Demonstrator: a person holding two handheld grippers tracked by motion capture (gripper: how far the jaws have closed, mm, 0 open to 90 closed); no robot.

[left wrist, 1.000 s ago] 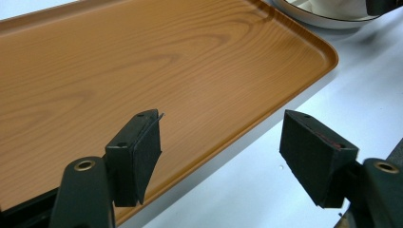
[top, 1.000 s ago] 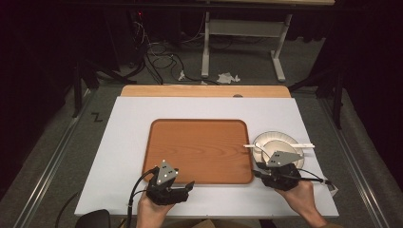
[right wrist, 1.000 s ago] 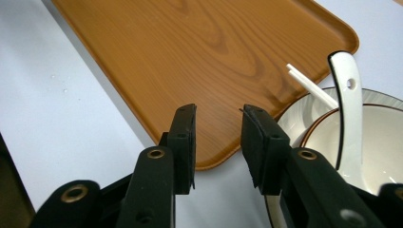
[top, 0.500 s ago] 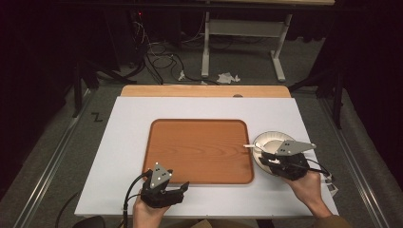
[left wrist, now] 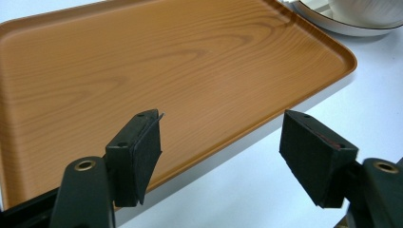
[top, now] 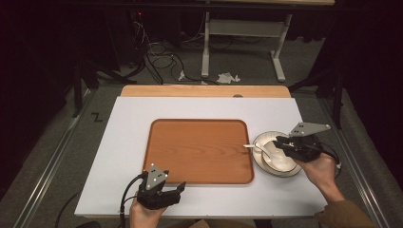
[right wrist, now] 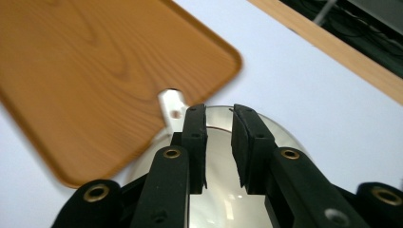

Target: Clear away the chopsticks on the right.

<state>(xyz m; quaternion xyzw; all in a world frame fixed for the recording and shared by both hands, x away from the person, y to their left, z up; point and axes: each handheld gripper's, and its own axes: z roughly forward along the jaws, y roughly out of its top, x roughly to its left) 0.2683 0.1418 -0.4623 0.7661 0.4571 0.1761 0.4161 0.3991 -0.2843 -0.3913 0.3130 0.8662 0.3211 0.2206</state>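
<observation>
The right claw (top: 285,142) has swung over the bowl (top: 278,159), nearly clenched; left claw (top: 178,190) spread on the white table (top: 133,123).

A lab or recording studio is suggested: black curtains (top: 43,57) are hung around the space, loose cables (top: 157,59) are strewn on the grey carpet (top: 247,61), and a white-covered tabletop (top: 128,142) is set before a metal-legged bench (top: 242,28).
</observation>
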